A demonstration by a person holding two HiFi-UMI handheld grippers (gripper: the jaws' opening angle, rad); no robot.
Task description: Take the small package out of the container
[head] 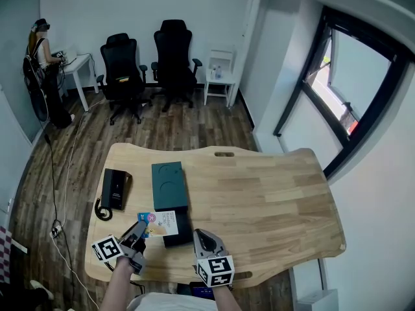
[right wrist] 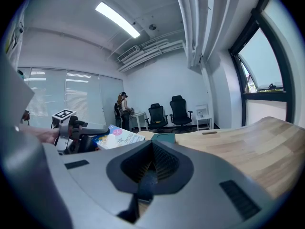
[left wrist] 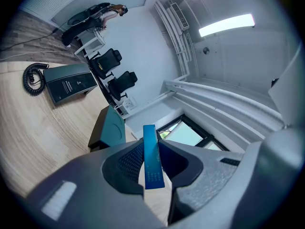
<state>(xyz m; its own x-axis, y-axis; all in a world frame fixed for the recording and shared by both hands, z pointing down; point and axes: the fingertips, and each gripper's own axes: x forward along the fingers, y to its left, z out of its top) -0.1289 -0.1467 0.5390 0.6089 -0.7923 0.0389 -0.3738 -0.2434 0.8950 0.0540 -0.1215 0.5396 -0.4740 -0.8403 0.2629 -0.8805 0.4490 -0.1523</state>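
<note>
The small package (head: 159,223), a flat pack with a blue edge and a pale printed face, hangs just above the table, and my left gripper (head: 138,232) is shut on its left end. In the left gripper view its blue edge (left wrist: 153,159) stands upright, pinched between the jaws. Under and right of the package lies the black open container (head: 179,230), with its dark teal lid (head: 168,185) directly behind it. My right gripper (head: 200,238) hovers to the right of the container, jaws shut with nothing between them (right wrist: 151,168). It faces the package (right wrist: 119,137).
A black phone-like box (head: 115,188) with a coiled cord (head: 102,210) lies left of the lid. The wooden table (head: 272,199) stretches to the right. Two black office chairs (head: 149,67), a white side table and a person stand far behind.
</note>
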